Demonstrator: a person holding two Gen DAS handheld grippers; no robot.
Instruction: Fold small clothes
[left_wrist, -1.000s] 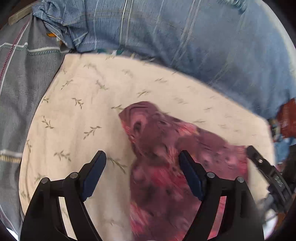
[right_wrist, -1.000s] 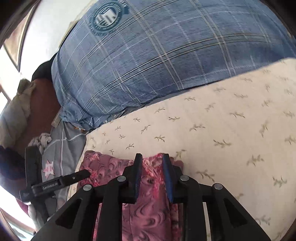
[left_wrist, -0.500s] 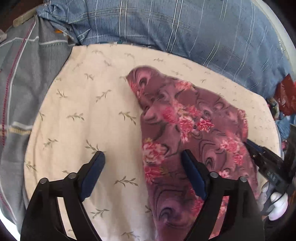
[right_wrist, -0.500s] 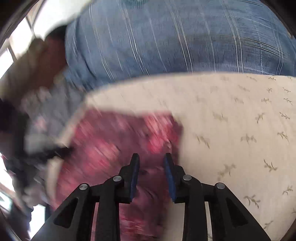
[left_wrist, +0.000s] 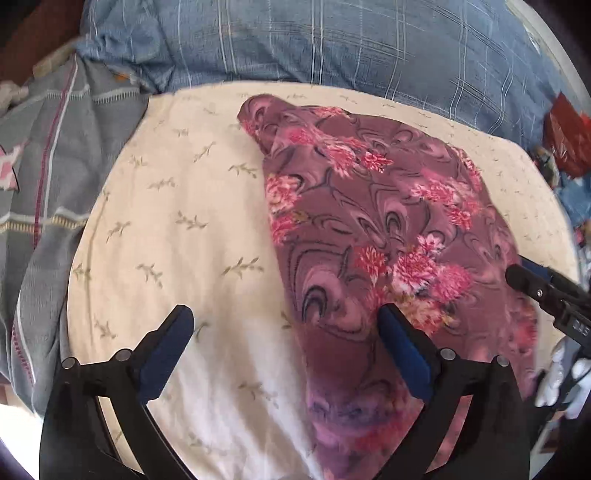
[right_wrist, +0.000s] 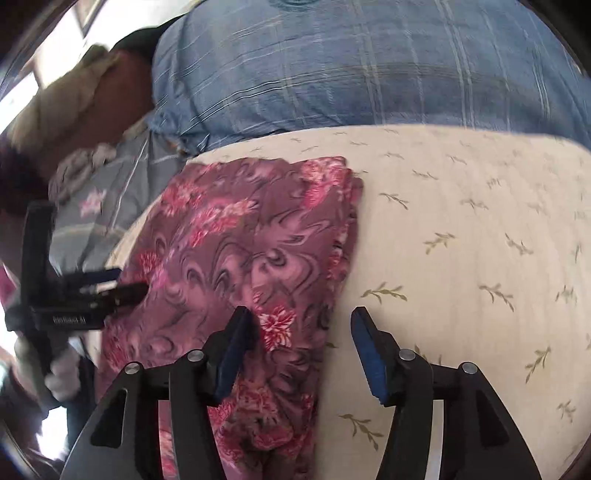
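A purple garment with pink flowers (left_wrist: 388, 236) lies spread on a cream sheet with small green sprigs (left_wrist: 177, 229). It also shows in the right wrist view (right_wrist: 243, 251), with a folded edge along its right side. My left gripper (left_wrist: 284, 332) is open above the garment's near left edge, one finger over the sheet, one over the cloth. My right gripper (right_wrist: 301, 332) is open and empty over the garment's near right edge. The right gripper's tips show in the left wrist view (left_wrist: 532, 284) at the garment's right side. The left gripper shows in the right wrist view (right_wrist: 92, 288).
A blue plaid pillow (left_wrist: 332, 44) lies along the far edge of the sheet. A grey striped blanket (left_wrist: 48, 166) lies to the left. Red and blue items (left_wrist: 565, 147) sit at the far right edge.
My right gripper has opened and let go of the garment. The garment now lies spread flatter on the sheet. My left gripper stayed open and drew back a little.
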